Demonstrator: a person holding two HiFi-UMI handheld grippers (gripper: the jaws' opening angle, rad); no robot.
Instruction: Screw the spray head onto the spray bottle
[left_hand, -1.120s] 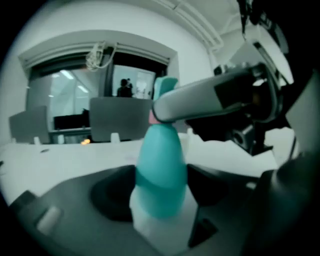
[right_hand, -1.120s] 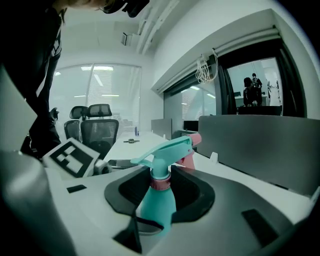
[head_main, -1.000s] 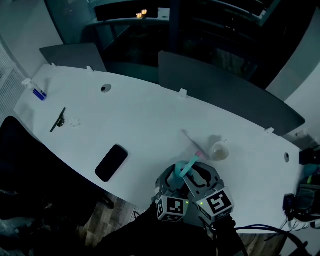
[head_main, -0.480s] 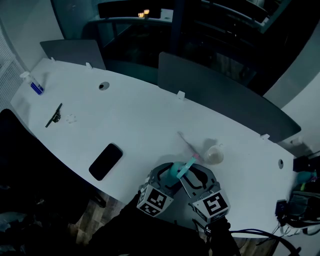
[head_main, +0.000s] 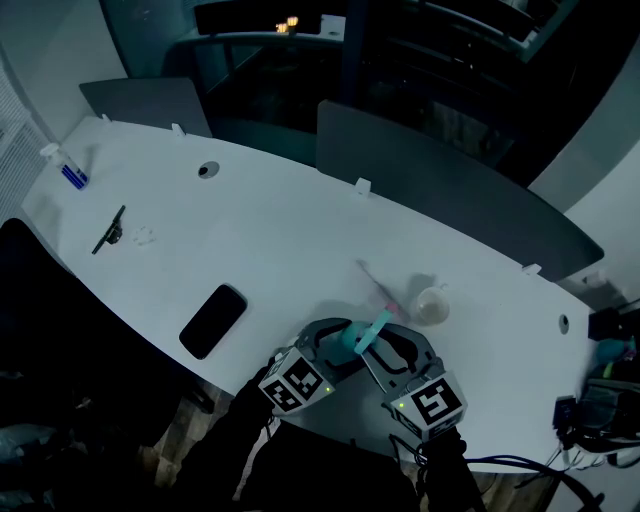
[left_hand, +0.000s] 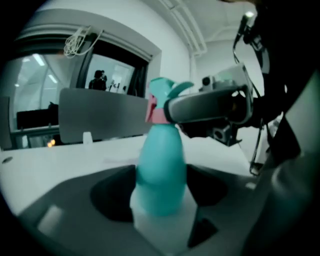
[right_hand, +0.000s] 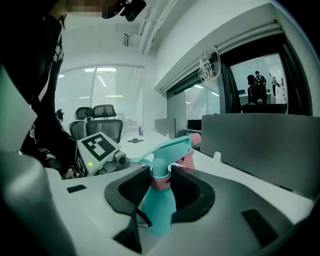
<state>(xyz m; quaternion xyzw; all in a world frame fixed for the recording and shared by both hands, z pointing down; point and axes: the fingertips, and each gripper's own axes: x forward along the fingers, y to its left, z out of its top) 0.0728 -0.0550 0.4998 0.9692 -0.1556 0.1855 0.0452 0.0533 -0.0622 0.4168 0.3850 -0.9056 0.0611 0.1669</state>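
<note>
Two tools close on one object. The spray bottle stands at lower centre of the head view, over the near edge of the desk, with its long axis roughly upright. I cannot tell whether its base rests on anything.

The left tool comes in from the lower left and is clamped low on the teal body. The right tool comes in from the lower right and grips higher up, with its jaws pressed on the pink collar of the spray head. The tools form a V, stacked along the bottle with the left below and the right above.

The nozzle points toward the upper right of the head view, away from the person. The collar sits on the neck, and no gap shows between it and the bottle's shoulder in the right gripper view.

Judgement: the next twist has to run about that upright axis, collar against body. The right tool is placed to turn or hold the collar and the left to counter it. A tilt of either tool risks cross-threading.
</note>
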